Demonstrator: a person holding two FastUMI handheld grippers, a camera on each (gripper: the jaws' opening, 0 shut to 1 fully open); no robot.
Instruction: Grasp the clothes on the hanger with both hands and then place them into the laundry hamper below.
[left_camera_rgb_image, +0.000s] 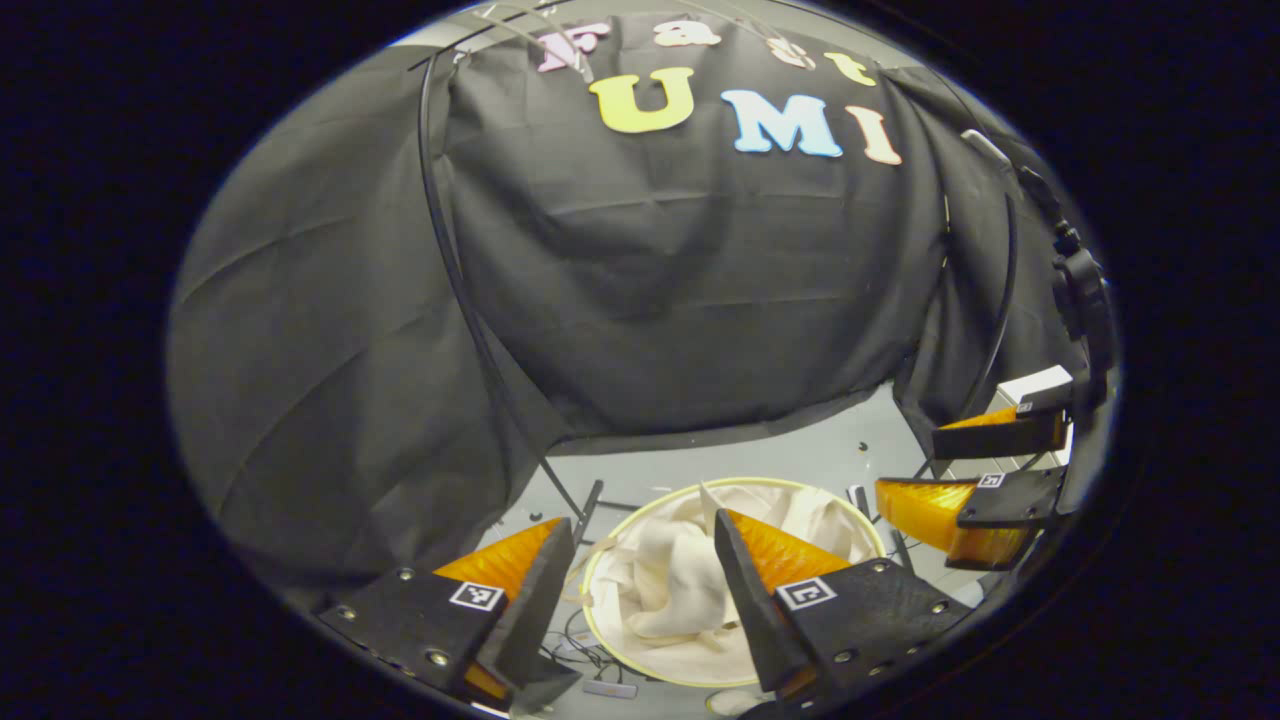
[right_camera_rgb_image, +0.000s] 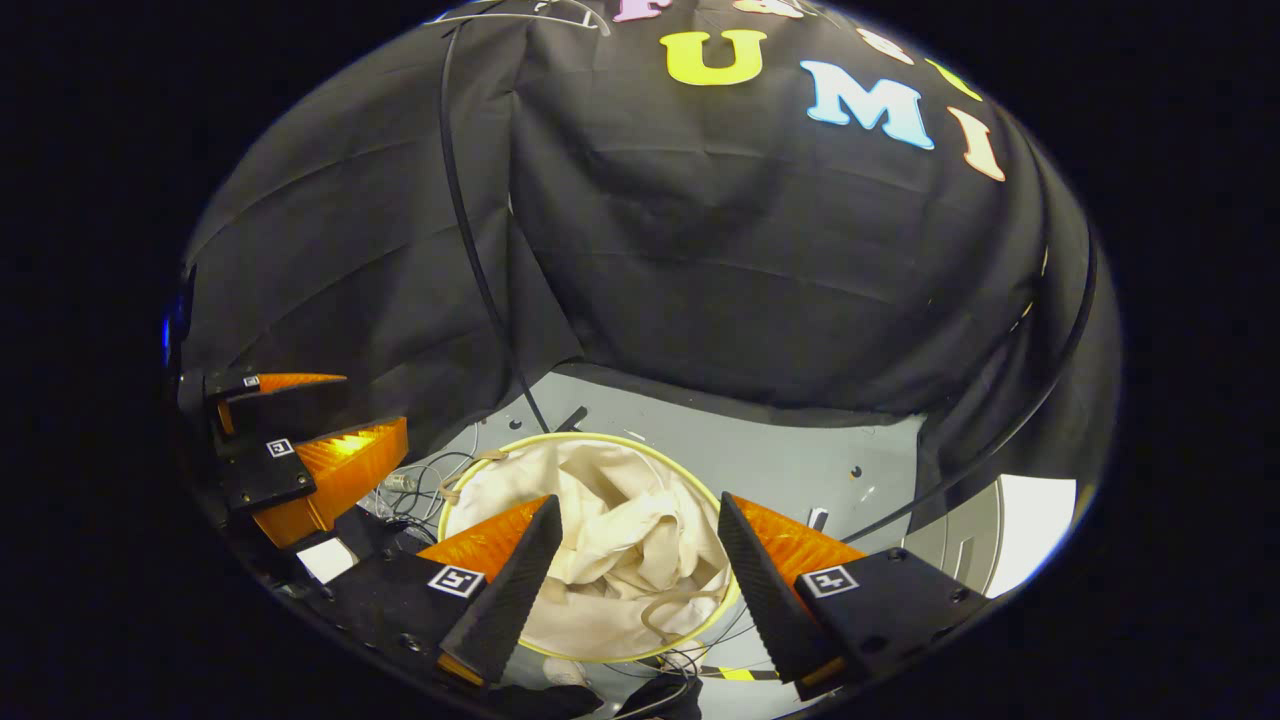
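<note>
A round laundry hamper (left_camera_rgb_image: 741, 482) with a pale rim stands on the grey floor below me, and cream clothes (left_camera_rgb_image: 670, 590) lie crumpled inside it. My left gripper (left_camera_rgb_image: 642, 525) hangs open above the hamper with nothing between its fingers. To its right, my right gripper (left_camera_rgb_image: 908, 462) is also open and empty. In the right gripper view, the right gripper (right_camera_rgb_image: 638, 503) is spread wide over the clothes (right_camera_rgb_image: 625, 545) in the hamper (right_camera_rgb_image: 600, 437). The left gripper (right_camera_rgb_image: 375, 402) stands open at the far left.
Black cloth walls close off the back and sides. A thin black cable (left_camera_rgb_image: 450, 250) runs down the wall to the floor. Loose cables (right_camera_rgb_image: 420, 480) lie left of the hamper. Grey floor (right_camera_rgb_image: 800, 450) stretches behind it. A bright panel (right_camera_rgb_image: 1030, 530) sits at the right.
</note>
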